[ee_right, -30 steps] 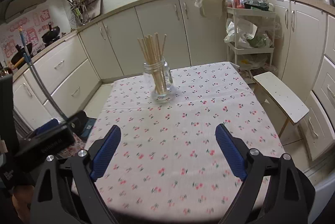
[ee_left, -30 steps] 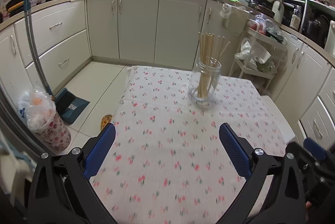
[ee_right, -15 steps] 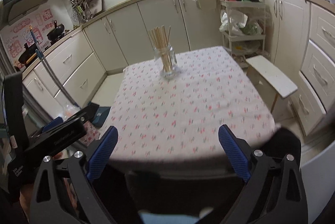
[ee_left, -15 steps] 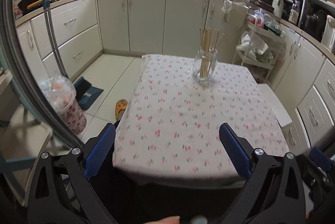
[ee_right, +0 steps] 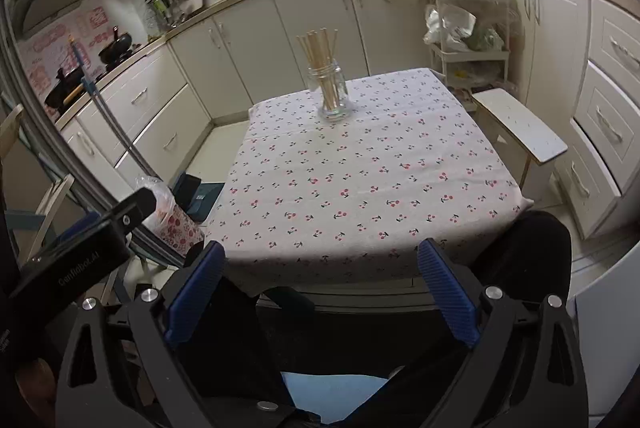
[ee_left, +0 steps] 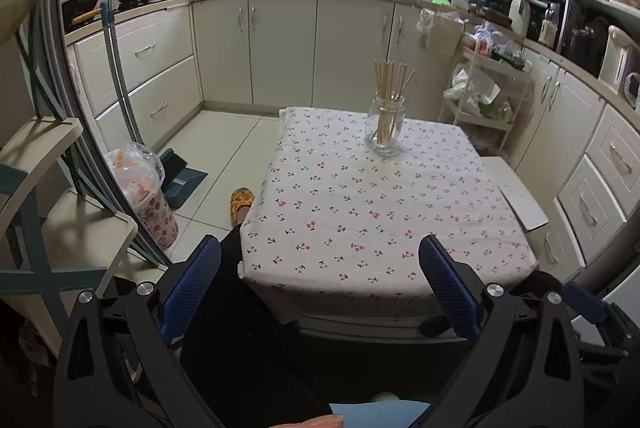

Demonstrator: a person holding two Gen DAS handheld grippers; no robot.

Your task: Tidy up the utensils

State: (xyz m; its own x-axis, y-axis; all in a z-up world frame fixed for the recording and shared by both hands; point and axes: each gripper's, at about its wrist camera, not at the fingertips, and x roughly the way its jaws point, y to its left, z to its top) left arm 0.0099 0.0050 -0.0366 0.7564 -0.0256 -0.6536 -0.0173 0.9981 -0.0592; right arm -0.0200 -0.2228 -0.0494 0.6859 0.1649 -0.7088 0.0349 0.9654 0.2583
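Gaping wide and holding nothing, left claw [ee_left: 319, 280] and right claw [ee_right: 320, 284] hang short of the table [ee_left: 360, 228].

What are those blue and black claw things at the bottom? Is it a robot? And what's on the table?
Not a robot. A person holds two grabber tools, each with a camera looking along its fingers. One picture comes from the left gripper, the other from the right gripper. Both are open and hold nothing. Ahead is a table with a cherry-print tablecloth. On its far side stands a glass jar with wooden chopsticks standing in it.
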